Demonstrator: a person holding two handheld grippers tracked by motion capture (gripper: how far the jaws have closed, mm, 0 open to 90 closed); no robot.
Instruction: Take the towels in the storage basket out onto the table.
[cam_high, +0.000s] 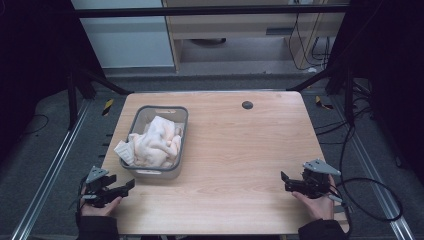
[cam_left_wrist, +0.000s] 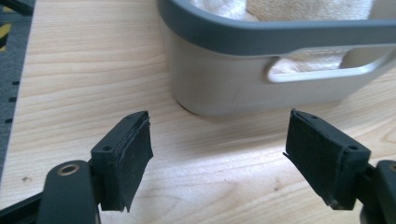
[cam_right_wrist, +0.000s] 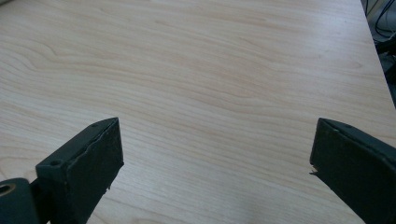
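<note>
Basket (cam_high: 159, 137) sits left of centre on the table (cam_high: 235, 150), grey, with pale towels (cam_high: 155, 142) heaped inside and one corner of cloth hanging over its left rim. Left gripper (cam_high: 111, 190) rests at the near left table edge, jaws spread wide, nothing held, aimed at the basket's near wall; in the left gripper view that wall and its handle slot (cam_left_wrist: 327, 65) lie just beyond the jaws. Right gripper (cam_high: 300, 184) is at the near right edge, well apart from the basket, jaws also wide and empty over bare wood.

Step in hand, as I judge it: reach in for a towel. Best done by lifting the left gripper over the near rim rather than pushing straight ahead, or it would bump the wall and shove the basket. Go for the top fold or the overhanging corner, pinch one layer only, pull up slowly so the rest stays in. Right gripper could steady the basket's right rim or wait to take a second corner.

Hard to tell: how many towels there are, since the folds merge into one lump. Basket bottom is hidden under the cloth. Left gripper view cuts off the far rim and most of the pile. Small dark round thing (cam_high: 247, 105) near the far table edge is too small to identify.
</note>
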